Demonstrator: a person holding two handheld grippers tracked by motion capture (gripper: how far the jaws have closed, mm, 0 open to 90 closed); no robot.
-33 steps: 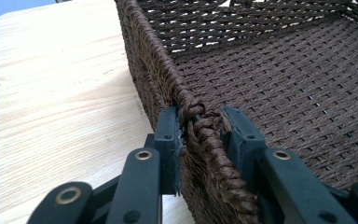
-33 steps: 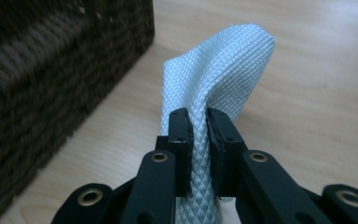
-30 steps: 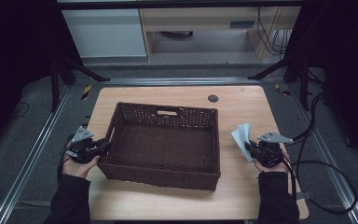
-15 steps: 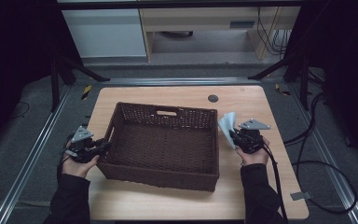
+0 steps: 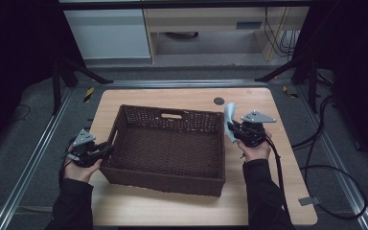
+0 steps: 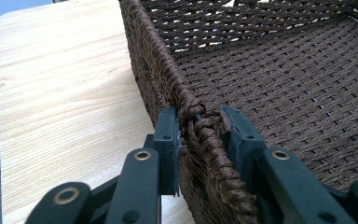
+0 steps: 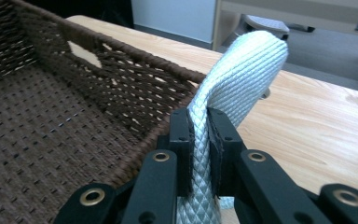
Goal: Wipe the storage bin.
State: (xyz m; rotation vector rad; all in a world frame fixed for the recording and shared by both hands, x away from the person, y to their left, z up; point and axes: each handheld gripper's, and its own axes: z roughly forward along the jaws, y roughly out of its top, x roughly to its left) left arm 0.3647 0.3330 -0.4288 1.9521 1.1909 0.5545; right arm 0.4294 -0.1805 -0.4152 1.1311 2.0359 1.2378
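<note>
Two claws share the work: left claw (image 6: 193, 140) pinches the wicker basket (image 5: 167, 148) rim steady, right claw (image 7: 200, 140) clamps a pale quilted cloth (image 7: 235, 88) for dropping in.

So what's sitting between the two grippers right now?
The brown woven basket, in the high view. The left gripper straddles its left rim; the right gripper, holding a pale quilted cloth, is by its right rim.
</note>
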